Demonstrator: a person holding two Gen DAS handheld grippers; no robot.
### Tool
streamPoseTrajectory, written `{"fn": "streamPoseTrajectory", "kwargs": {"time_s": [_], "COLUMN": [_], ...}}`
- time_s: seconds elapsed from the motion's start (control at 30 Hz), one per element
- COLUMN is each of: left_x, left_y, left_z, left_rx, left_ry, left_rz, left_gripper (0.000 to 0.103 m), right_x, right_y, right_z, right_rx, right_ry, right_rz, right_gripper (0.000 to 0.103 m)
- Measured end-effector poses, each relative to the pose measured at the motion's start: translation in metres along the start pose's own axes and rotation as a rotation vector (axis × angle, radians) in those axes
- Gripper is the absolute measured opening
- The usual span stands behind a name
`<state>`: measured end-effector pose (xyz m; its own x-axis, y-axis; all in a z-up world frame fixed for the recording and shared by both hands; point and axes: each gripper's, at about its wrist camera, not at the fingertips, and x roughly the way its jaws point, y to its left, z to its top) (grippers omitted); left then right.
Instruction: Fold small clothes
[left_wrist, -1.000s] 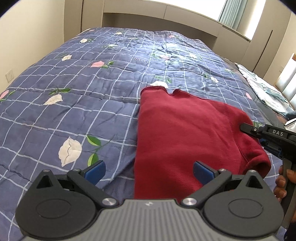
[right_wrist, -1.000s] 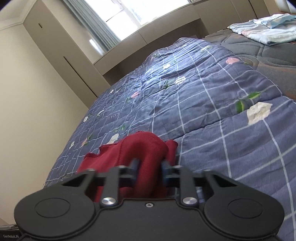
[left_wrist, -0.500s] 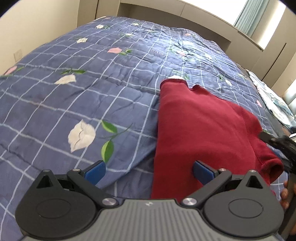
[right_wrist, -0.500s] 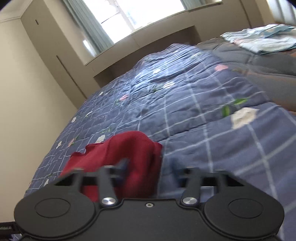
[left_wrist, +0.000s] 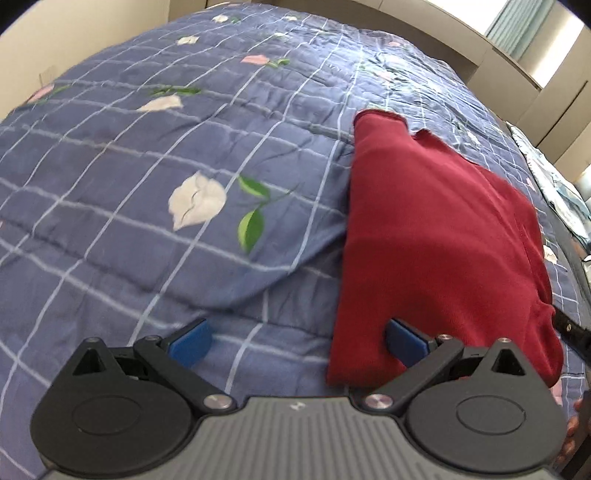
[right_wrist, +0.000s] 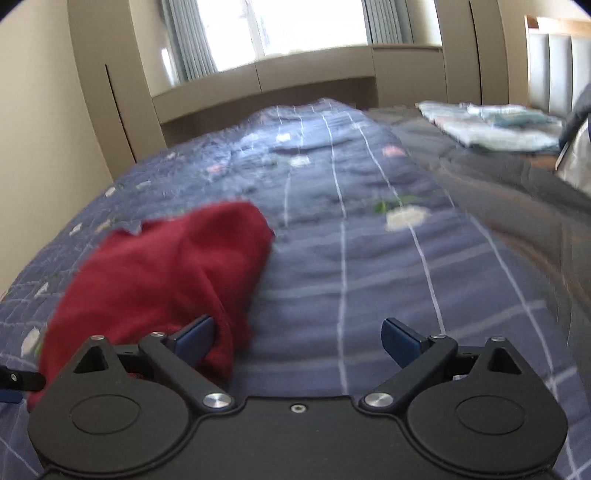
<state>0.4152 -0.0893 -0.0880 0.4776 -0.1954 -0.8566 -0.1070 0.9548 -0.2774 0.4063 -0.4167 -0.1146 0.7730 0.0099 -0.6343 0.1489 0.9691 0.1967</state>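
Note:
A dark red garment (left_wrist: 436, 236) lies folded lengthwise on the blue flowered quilt (left_wrist: 155, 177), its long folded edge on the left. My left gripper (left_wrist: 295, 341) is open just above the quilt; its right pad overlaps the garment's near left corner and its left pad is over bare quilt. In the right wrist view the red garment (right_wrist: 159, 280) bulges at the left. My right gripper (right_wrist: 297, 338) has its jaws still opening wide, the left pad beside the cloth's near right edge, nothing pressed between them.
A pile of pale folded clothes (right_wrist: 491, 127) lies on a dark grey cover (right_wrist: 509, 192) at the right. A beige wall (right_wrist: 33, 147) and cabinets with a window (right_wrist: 295, 26) stand beyond the bed. A hand (left_wrist: 576, 417) shows at the right edge of the left wrist view.
My right gripper let go of the red cloth, opened wide and swung right. My left gripper sank lower and closer to the garment's near left corner, staying open.

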Motion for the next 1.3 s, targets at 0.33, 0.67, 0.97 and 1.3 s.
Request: {"fn": "streamPoseTrajectory", "kwargs": {"time_s": [0.33,0.67,0.97,1.3], "left_x": [-0.015,-0.004,-0.003,-0.003], "left_y": [-0.013,-0.005,-0.007,-0.024], "left_z": [-0.008,-0.016,-0.014,0.035], "left_rx": [0.046,0.046,0.051,0.097], "left_ry": [-0.033,0.0,0.0,-0.101], "left_rz": [-0.012,0.005,0.018,-0.041], "left_gripper": [0.103,0.103,0.103,0.103], "right_x": [-0.046,-0.02,-0.03,-0.028], "right_y": [0.05,0.035,0.033,0.03], "right_z": [-0.013,-0.049,-0.057,-0.006], "right_rx": [-0.118,-0.144,-0.123,-0.108], "right_ry": [-0.113,-0.009,-0.046,-0.296], "right_rz": [0.111,-0.023,0.005,0.088], "right_gripper": [0.102,0.102,0.102,0.102]}}
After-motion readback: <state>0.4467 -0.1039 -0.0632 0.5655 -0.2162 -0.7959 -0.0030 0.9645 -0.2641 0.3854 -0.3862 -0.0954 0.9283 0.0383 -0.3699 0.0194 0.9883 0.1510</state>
